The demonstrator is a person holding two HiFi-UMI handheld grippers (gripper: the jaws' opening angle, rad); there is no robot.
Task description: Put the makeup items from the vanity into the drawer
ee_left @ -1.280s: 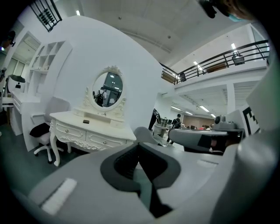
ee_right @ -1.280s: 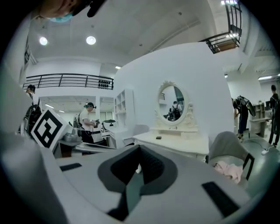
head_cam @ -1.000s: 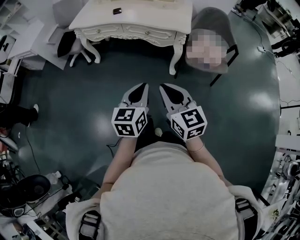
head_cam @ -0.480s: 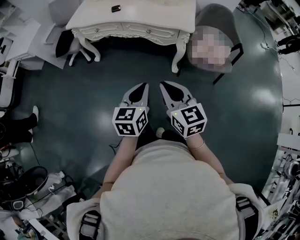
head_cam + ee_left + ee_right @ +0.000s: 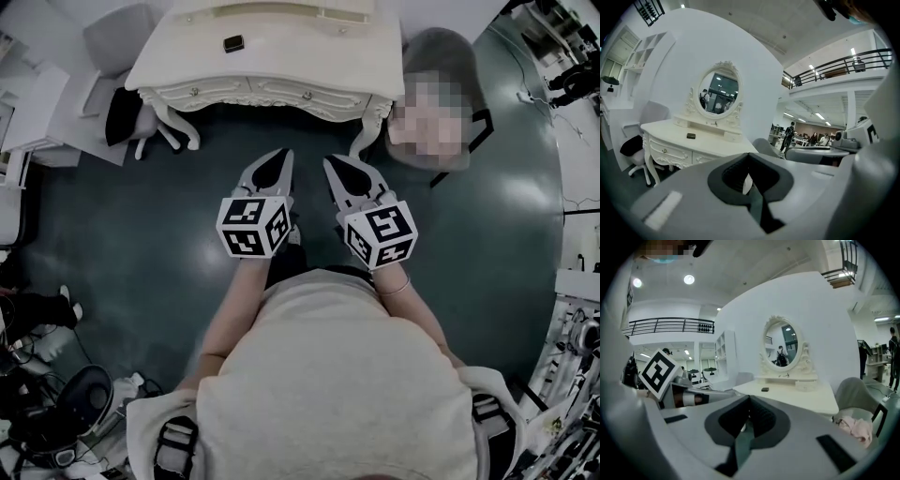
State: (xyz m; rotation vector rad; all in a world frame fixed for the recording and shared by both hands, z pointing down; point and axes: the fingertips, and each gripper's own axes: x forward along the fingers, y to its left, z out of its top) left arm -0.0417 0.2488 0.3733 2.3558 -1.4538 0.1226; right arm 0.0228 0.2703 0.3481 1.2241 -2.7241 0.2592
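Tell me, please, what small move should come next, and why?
Probably step closer to the white carved vanity table: the left hand-held gripper and right hand-held gripper are both shut, empty and short of the small dark rectangular item on its top.

I see a cream-white vanity (image 5: 291, 56) on a dark teal floor (image 5: 122, 216); the small item (image 5: 233, 43) on its surface looks black, perhaps. The left gripper (image 5: 281, 155) and right gripper (image 5: 330, 161) are grey with black-and-white squares.

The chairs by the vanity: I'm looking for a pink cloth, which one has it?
The grey chair right of the vanity: the pink cloth lies on its seat. The left chair holds something black instead.
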